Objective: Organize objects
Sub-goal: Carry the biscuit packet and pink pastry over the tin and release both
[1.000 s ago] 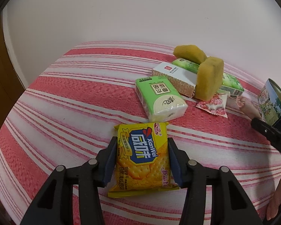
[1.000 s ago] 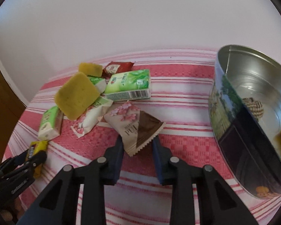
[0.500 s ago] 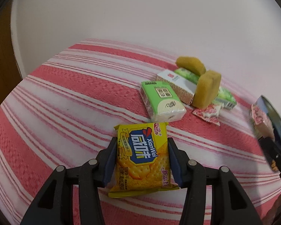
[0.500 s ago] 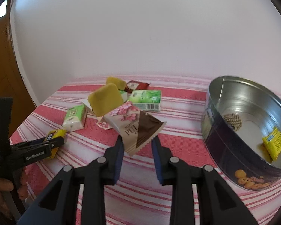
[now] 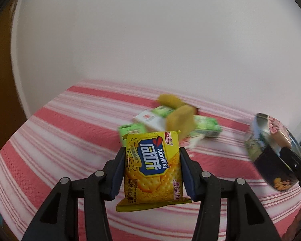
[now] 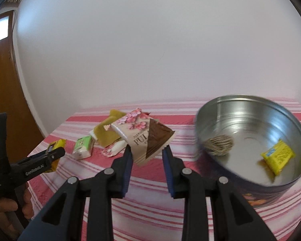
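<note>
My left claw (image 5: 152,168) clenches a glossy yellow cracker packet (image 5: 153,168) — blue logo; my right claw (image 6: 147,156) grips a pink-blossom, brown-cornered sachet (image 6: 143,136).

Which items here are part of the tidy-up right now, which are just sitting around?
In play:
- yellow cracker packet, gripped by left gripper
- pink-and-brown snack packet, gripped by right gripper
- round metal tin

Lying about:
- green tissue pack
- yellow sponges
- striped tablecloth

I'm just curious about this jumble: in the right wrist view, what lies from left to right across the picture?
Left hand-held gripper → green pack → pink-and-brown packet → twine ball → yellow packet in the tin.
</note>
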`<state>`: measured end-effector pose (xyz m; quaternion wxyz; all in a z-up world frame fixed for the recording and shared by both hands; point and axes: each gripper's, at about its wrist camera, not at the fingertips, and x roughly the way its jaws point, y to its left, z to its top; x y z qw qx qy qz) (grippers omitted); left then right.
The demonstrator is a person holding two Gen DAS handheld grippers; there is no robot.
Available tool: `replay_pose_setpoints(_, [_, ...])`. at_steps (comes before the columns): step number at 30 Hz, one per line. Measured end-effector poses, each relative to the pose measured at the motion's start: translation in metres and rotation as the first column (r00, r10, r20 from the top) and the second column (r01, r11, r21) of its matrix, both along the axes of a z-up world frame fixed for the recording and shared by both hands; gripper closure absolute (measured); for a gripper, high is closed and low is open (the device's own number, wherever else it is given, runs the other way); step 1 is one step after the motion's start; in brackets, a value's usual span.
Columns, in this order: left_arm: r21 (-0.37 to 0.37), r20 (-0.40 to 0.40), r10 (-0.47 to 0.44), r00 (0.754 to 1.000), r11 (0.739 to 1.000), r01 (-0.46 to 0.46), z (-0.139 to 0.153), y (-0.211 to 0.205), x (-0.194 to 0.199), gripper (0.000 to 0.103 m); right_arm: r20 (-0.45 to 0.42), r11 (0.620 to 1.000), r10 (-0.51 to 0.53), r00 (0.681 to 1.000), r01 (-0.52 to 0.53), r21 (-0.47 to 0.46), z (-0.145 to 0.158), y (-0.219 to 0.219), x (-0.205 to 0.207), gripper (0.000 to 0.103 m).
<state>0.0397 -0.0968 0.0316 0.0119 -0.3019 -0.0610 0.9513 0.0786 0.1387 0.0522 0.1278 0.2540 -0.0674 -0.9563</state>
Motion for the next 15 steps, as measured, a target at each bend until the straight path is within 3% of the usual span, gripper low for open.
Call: replay_pose_setpoints(15, [-0.004,-0.074,-0.213,0.974,0.977,0.214,0.025,0.134,-0.009,0.05,-0.078,0.969,-0.242,0.967,0.244,0.03,0.02,0.114,0.009,0.073])
